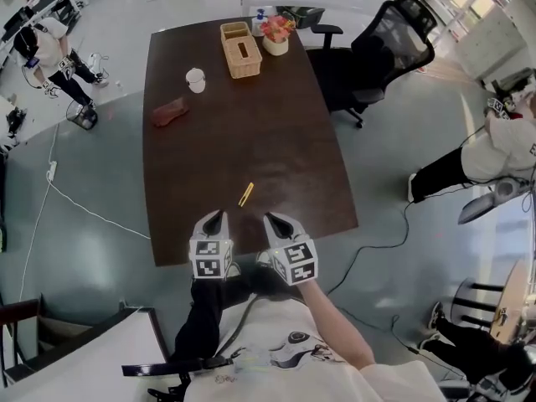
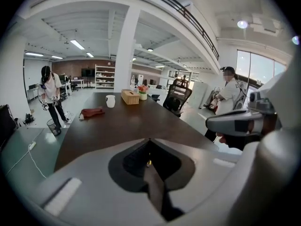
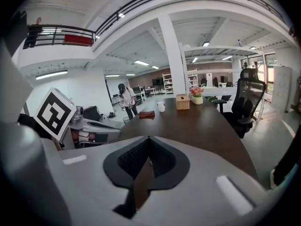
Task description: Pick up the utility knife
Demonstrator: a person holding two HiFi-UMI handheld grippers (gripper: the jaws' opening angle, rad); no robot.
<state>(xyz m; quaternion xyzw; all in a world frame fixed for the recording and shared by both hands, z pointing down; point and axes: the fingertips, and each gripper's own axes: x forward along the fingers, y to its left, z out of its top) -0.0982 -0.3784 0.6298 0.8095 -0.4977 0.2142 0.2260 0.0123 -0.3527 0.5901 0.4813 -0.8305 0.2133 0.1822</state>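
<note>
Both grippers hung over the near edge of the long dark-brown wooden table, the left gripper beside the right gripper. Each had its jaws pressed together with nothing between them. A slim yellow utility knife lay flat on the table just beyond their tips, roughly between the two and touched by neither. Farther down stood a white cup and a woven wicker tissue box, with a crumpled reddish-brown cloth near the left edge. A black mesh office chair stood off the table's right side.
</note>
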